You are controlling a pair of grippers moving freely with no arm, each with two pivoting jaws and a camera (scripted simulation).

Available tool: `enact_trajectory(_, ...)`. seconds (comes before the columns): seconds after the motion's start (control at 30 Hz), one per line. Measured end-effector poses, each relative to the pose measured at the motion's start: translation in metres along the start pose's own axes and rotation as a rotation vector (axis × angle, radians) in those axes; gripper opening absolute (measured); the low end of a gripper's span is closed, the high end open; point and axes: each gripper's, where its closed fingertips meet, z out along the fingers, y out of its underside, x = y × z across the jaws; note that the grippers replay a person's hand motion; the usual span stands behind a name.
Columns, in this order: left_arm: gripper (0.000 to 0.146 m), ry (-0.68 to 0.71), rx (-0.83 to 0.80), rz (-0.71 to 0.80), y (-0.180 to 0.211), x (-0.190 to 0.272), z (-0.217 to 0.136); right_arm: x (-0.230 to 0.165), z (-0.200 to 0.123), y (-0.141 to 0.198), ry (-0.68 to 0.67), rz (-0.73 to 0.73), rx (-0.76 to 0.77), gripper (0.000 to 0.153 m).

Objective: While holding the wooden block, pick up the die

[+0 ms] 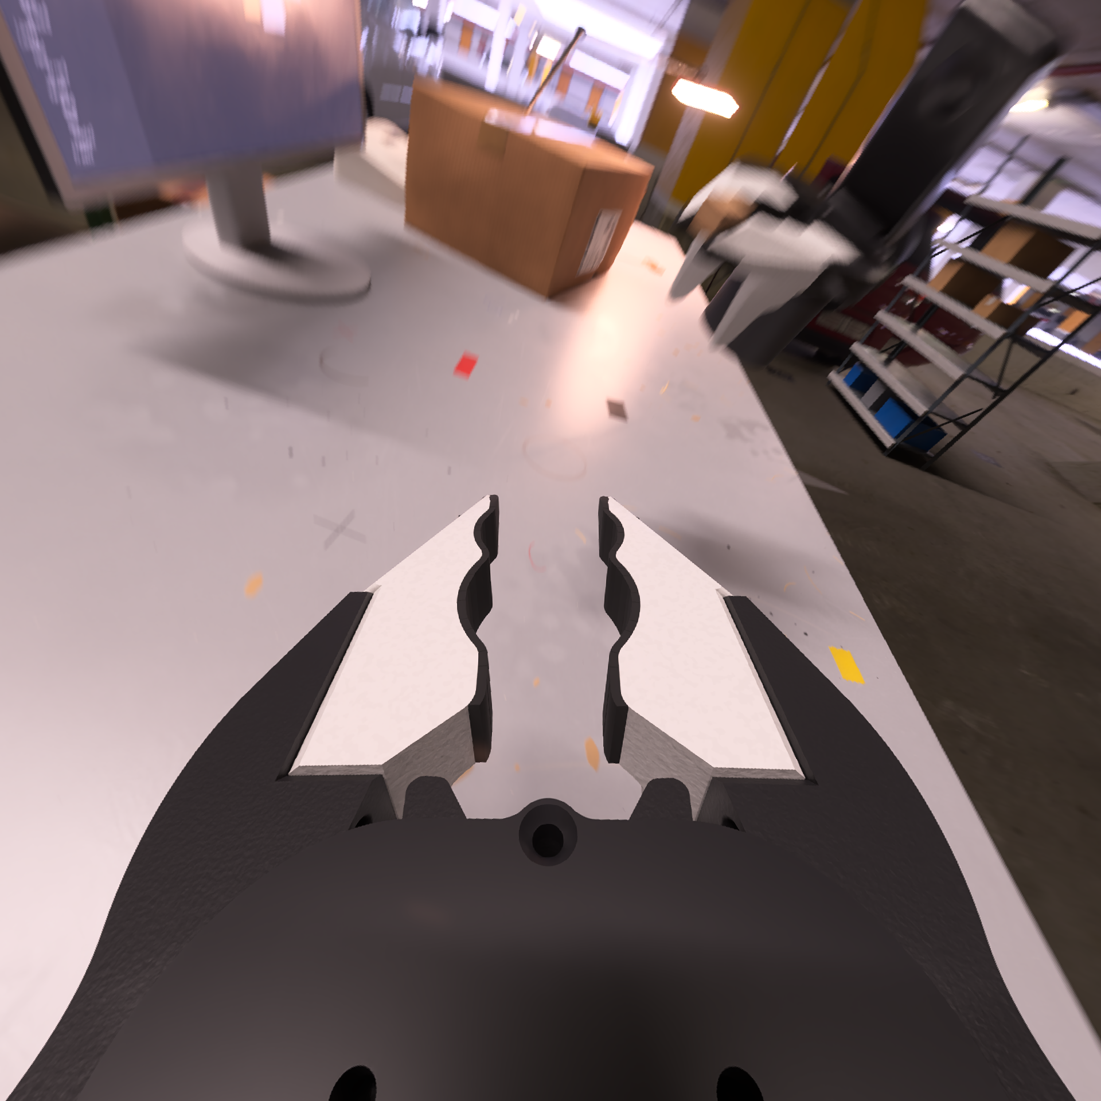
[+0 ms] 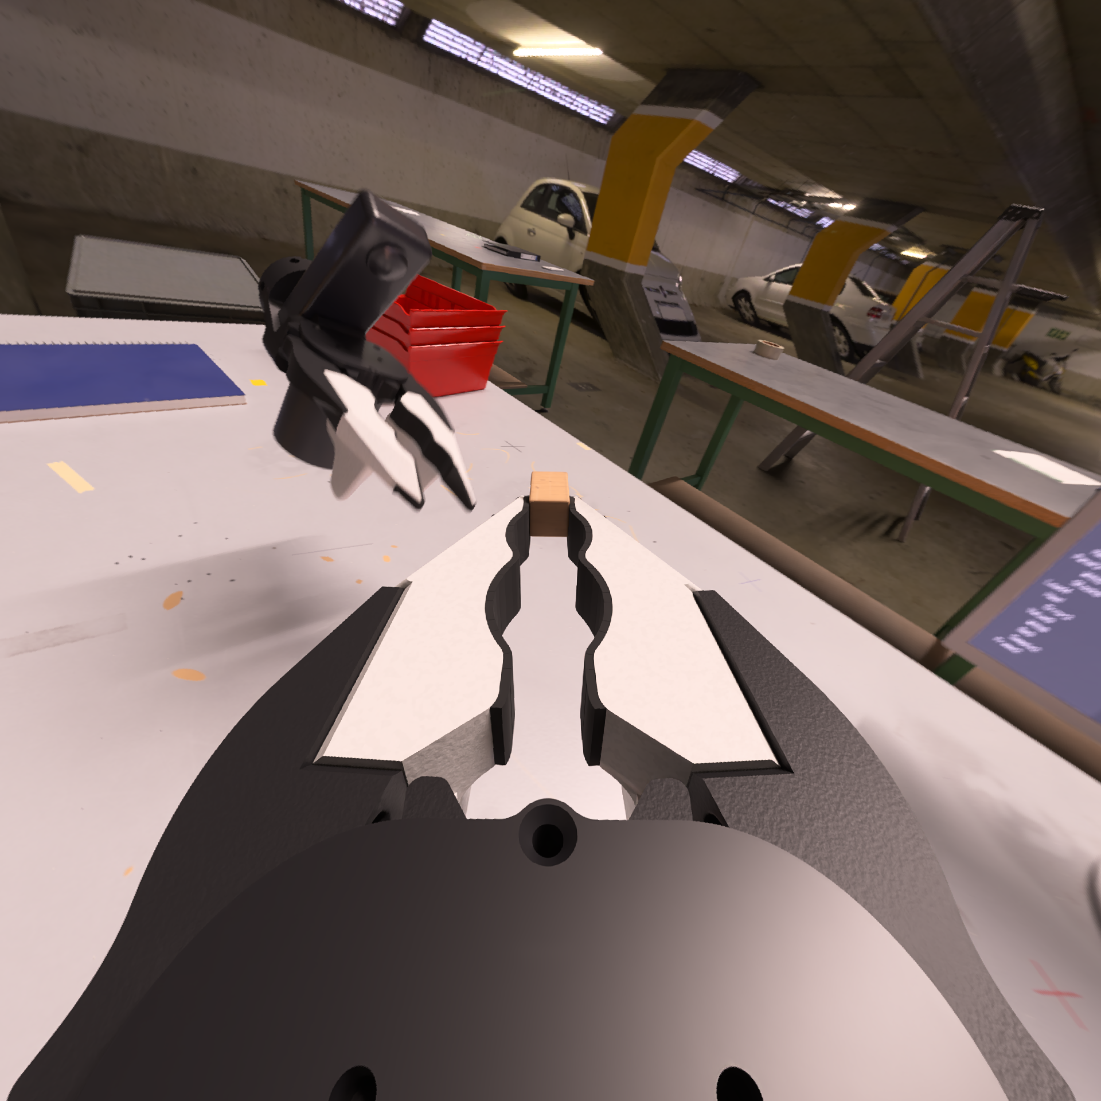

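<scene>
My right gripper (image 2: 549, 506) is shut on a small tan wooden block (image 2: 549, 504), held at the fingertips above the white table (image 2: 149, 774). My left gripper (image 1: 548, 506) is open and empty, low over the table (image 1: 179, 476). It also shows in the right wrist view (image 2: 444, 497), blurred, to the left of the block. The right gripper shows blurred at the far right of the left wrist view (image 1: 700, 316). A small red square (image 1: 466, 364) and a small dark square (image 1: 616, 409) lie ahead of the left gripper; I cannot tell whether either is the die.
A monitor (image 1: 226, 119) and a cardboard box (image 1: 512, 196) stand at the far end of the table. A blue notebook (image 2: 107, 372) and stacked red bins (image 2: 447, 345) lie beyond the left gripper. The table edge (image 1: 834, 536) runs along the right.
</scene>
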Motion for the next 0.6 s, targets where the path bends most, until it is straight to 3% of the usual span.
enact_trajectory(0.17, 0.033, -0.181, -0.258, -0.185, 0.061, -0.023, 0.021, 0.028, -0.026, -0.035, 0.03, -0.067, 0.011, 0.011)
enact_trajectory(0.3, 0.05, -0.378, -0.442, -0.282, 0.101, -0.042, 0.024, 0.038, -0.035, -0.059, 0.036, -0.105, 0.097, 0.011)
enact_trajectory(0.4, 0.056, -0.49, -0.564, -0.276, 0.118, -0.051, 0.024, 0.042, -0.032, -0.06, 0.022, -0.112, 0.126, 0.011)
enact_trajectory(0.5, 0.047, -0.532, -0.643, -0.283, 0.131, -0.055, 0.028, 0.046, -0.029, -0.055, -0.006, -0.097, 0.146, 0.011)
enact_trajectory(0.6, 0.035, -0.484, -0.731, -0.337, 0.144, -0.053, 0.033, 0.046, -0.029, -0.05, -0.044, -0.078, 0.168, 0.011)
